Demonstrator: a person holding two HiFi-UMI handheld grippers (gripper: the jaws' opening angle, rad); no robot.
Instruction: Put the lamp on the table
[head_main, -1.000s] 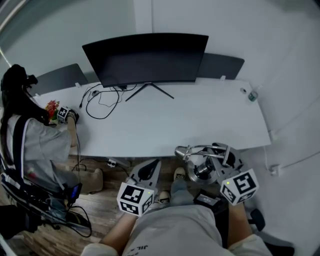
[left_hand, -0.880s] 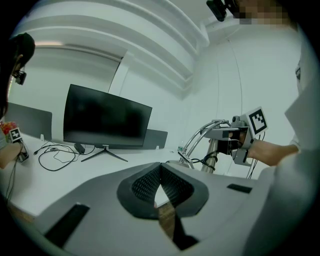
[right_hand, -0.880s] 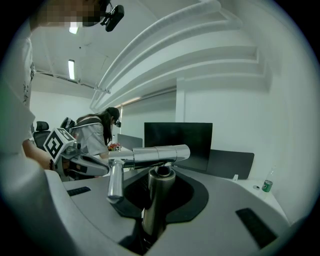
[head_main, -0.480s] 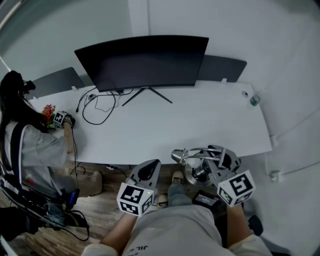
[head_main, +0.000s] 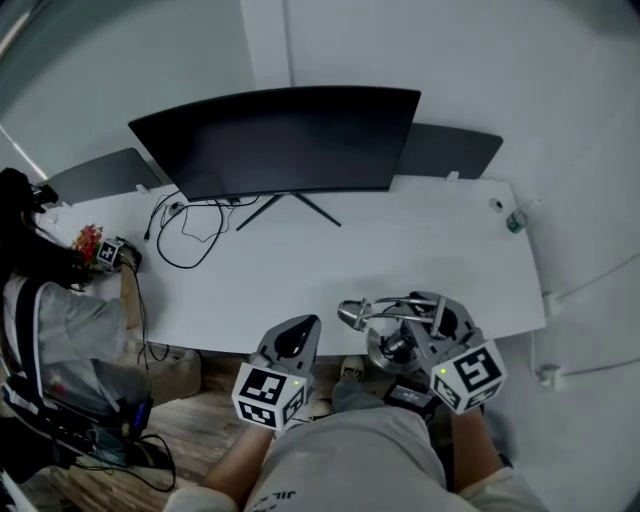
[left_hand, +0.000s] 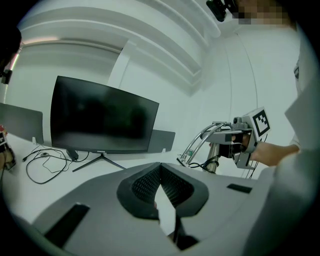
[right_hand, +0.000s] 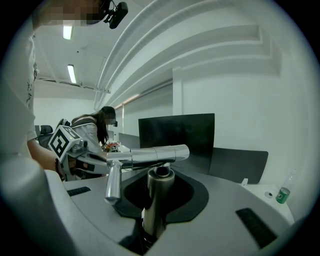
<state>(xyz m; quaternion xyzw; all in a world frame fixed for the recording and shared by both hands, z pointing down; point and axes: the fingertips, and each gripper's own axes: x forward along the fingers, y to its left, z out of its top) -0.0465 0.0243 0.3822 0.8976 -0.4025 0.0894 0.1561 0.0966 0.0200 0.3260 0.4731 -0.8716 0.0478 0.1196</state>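
Your right tool (right_hand: 157, 172) pinches the lamp (right_hand: 159, 197) by its upright metal post, with the jaws partly closed around that tube. Your left tool (left_hand: 160, 167) has its pads pressed together on nothing and rides alongside. In the head view the lamp hangs at the near edge of the bench (head_main: 400, 240), but you cannot tell whether its round base is over the top yet. Expect the lamp to be stiff and bottom-heavy. The polished post looks slippery, so it may twist in the pads. The horizontal head bar and the thin wire arms look hinged and could swing, so treat them as poor places to grip. The post, low towards the base, seems the soundest hold. The bench is white, smooth and flat, with bare room in front of you. A dark monitor (head_main: 280, 140) stands on it further back, loose cables (head_main: 190, 235) lie to its left, and a small bottle (head_main: 516, 220) stands far right. Another person (head_main: 45, 300) works at the left end, well apart from your spot. White walls close in behind.
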